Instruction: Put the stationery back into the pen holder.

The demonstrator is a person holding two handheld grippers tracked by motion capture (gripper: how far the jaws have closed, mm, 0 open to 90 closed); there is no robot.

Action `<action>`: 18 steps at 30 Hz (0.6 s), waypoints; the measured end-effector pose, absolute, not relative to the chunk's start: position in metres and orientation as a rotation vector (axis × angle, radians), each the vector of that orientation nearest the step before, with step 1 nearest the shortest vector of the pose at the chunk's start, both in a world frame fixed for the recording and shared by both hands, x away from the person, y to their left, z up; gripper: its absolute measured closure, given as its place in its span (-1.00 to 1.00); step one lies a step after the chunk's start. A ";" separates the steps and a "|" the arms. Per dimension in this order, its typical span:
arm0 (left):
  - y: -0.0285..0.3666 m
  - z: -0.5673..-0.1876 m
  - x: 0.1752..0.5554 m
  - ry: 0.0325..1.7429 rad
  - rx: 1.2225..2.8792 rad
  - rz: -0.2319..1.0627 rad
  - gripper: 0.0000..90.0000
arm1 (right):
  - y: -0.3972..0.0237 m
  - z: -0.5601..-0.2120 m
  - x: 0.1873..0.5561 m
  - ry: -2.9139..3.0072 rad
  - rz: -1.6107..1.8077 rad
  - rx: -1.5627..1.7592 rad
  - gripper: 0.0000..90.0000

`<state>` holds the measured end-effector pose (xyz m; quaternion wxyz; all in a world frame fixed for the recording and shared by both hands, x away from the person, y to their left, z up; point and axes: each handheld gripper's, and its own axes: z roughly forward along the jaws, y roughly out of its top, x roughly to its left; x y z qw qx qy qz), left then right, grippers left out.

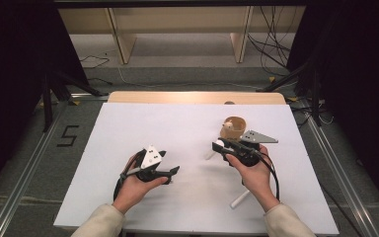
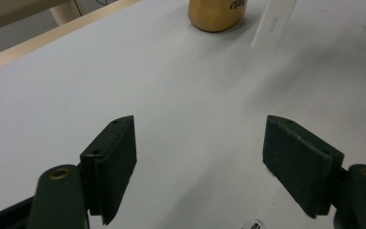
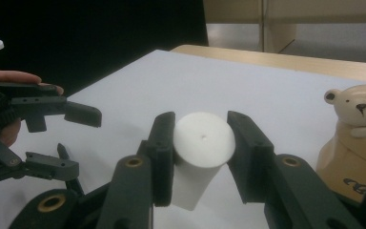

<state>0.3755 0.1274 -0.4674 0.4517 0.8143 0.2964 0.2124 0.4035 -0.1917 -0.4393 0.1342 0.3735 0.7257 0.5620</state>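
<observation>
Right gripper point(image 3: 202, 148): you are clamping its jaws on the white tube point(image 3: 201, 152), toward the table's point(image 1: 177, 128) right edge; your left gripper point(image 2: 198, 162) is hovering with jaws apart, holding nothing.

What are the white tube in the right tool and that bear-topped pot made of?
White tube: probably plastic, matte and evenly white, with a tiny moulding dimple on its end.
Bear-topped pot: looks like glazed ceramic, a smooth tan surface with soft shine and painted face; glossy plastic is possible.
</observation>
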 end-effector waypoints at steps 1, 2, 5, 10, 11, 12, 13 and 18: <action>0.128 -0.467 0.375 0.736 2.008 0.524 -0.39 | -0.192 -0.439 0.404 2.103 1.626 1.084 0.44; 0.128 -0.467 0.375 0.735 2.012 0.525 -0.39 | -0.193 -0.439 0.404 2.099 1.624 1.083 0.44; 0.130 -0.467 0.376 0.737 2.010 0.528 -0.39 | -0.194 -0.438 0.404 2.089 1.617 1.085 0.44; 0.132 -0.467 0.376 0.743 2.009 0.530 -0.38 | -0.198 -0.437 0.405 2.077 1.609 1.091 0.44; 0.132 -0.467 0.376 0.744 2.007 0.531 -0.38 | -0.198 -0.437 0.406 2.073 1.608 1.091 0.44; 0.132 -0.467 0.376 0.743 2.008 0.531 -0.38 | -0.199 -0.437 0.406 2.071 1.605 1.094 0.44; 0.132 -0.467 0.376 0.744 2.008 0.531 -0.38 | -0.200 -0.436 0.406 2.067 1.602 1.097 0.44; 0.133 -0.468 0.376 0.748 2.009 0.528 -0.38 | -0.204 -0.435 0.407 2.048 1.589 1.097 0.44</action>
